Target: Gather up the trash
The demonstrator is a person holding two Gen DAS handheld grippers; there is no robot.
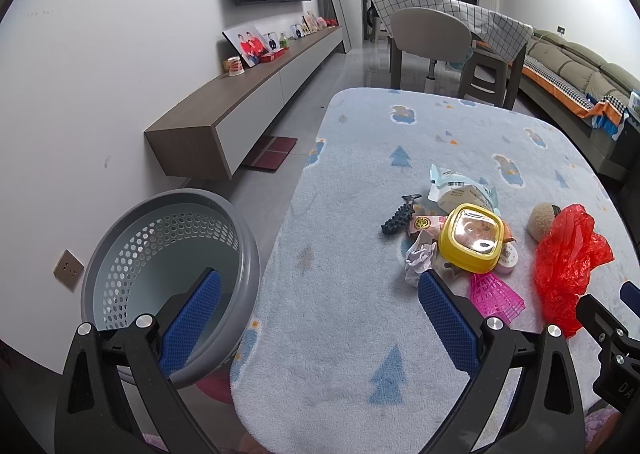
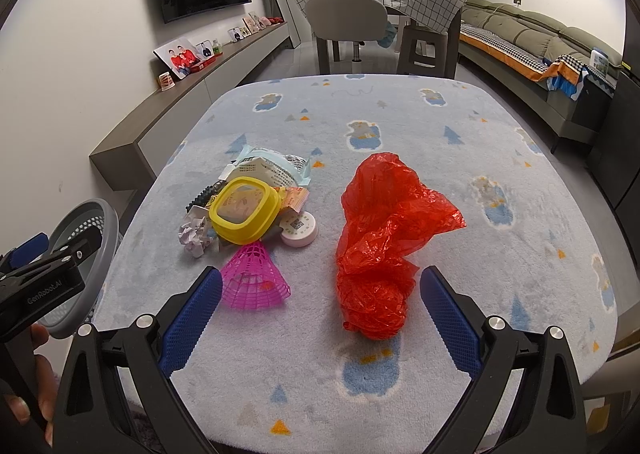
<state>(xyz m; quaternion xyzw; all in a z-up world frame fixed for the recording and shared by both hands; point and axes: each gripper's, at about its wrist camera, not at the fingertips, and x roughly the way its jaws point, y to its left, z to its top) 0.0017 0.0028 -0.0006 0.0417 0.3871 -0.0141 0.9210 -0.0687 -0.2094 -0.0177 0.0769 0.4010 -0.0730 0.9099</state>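
A pile of trash lies on the light blue table cover [image 2: 400, 374]: a yellow lid [image 2: 244, 211], a crumpled paper ball [image 2: 195, 236], a pink mesh cone [image 2: 256, 280], a round white cap [image 2: 300, 230], a snack wrapper [image 2: 272, 167] and a red plastic bag [image 2: 380, 242]. The grey perforated bin [image 1: 168, 274] stands left of the table. My left gripper [image 1: 318, 318] is open and empty, near the table's left edge beside the bin. My right gripper [image 2: 320, 314] is open and empty, just short of the red bag.
A dark spiky toy [image 1: 398, 215] and a beige plush ball [image 1: 540, 219] lie by the pile. A long wall cabinet [image 1: 248, 109] runs on the left. A chair [image 2: 348, 19], a covered table and a sofa [image 2: 540, 37] stand behind.
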